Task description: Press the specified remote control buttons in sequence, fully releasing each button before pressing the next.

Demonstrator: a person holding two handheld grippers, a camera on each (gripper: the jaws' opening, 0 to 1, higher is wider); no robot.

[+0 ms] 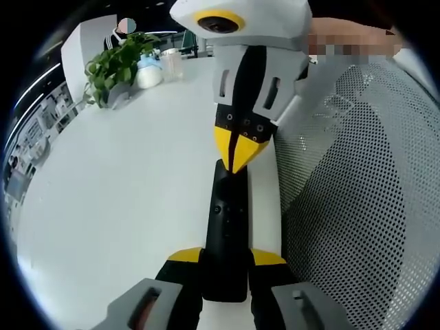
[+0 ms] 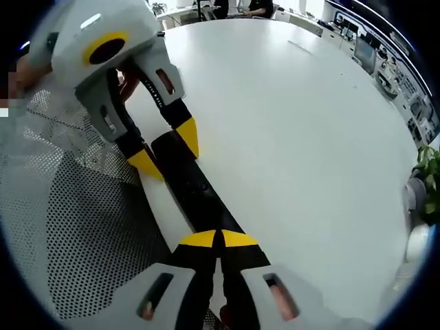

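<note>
black remote (image 1: 227,227) between left claw (image 1: 227,258), under right claw (image 1: 237,148) tips

The remote control (image 1: 227,227) lay on the table (image 1: 124,206), lengthwise between the two grippers, close to the table edge. The left gripper (image 1: 227,260) had its jaws either side of the remote's near end. The right gripper (image 1: 238,157) stood opposite, jaws together, tips over the remote's far end. To the right of the left gripper, beyond the table edge, was a mesh chair back (image 1: 364,206). Far ahead and left of it, a potted plant (image 1: 113,69) stood on the table.
</note>
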